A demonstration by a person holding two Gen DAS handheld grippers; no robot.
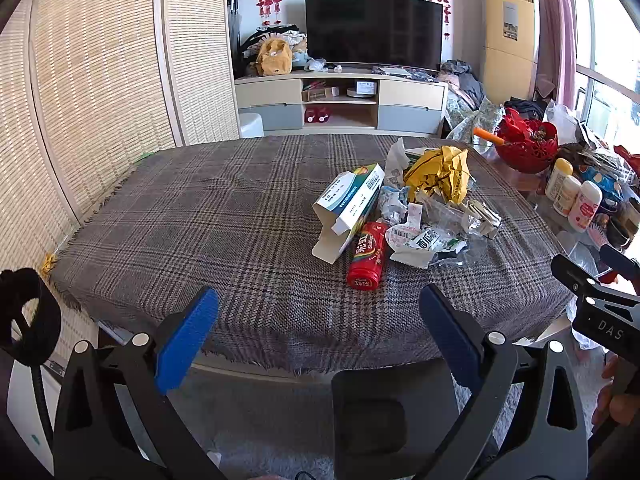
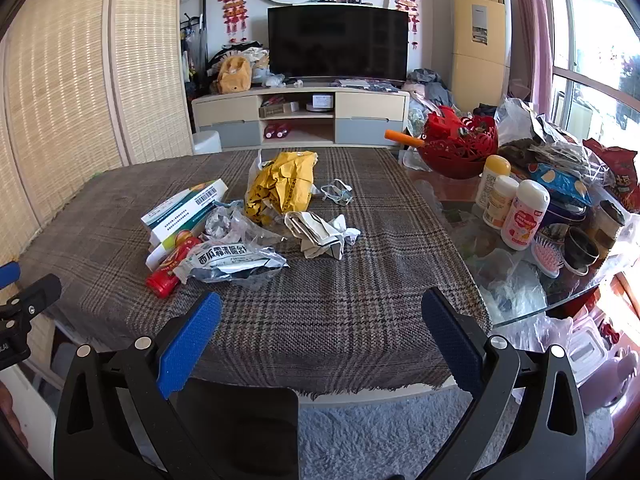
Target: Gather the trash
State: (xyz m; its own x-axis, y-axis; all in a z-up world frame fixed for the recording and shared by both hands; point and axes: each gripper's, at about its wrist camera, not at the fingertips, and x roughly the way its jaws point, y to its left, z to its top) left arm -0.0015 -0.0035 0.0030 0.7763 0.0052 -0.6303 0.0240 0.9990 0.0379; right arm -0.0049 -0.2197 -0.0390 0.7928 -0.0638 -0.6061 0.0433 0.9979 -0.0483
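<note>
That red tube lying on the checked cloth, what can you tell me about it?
The red tube is a round candy-style container, glossy like plastic or printed card, with a rainbow stripe and white lettering along its side. It lies flat on the plaid cloth, one round end facing the near table edge. It sits at the near side of the trash pile, its far end against the open white-and-teal carton, with a crumpled white wrapper touching its side. Whether it is empty cannot be told. Neither gripper touches it.

"DAS" on right tool (image 1: 610, 334)
</note>
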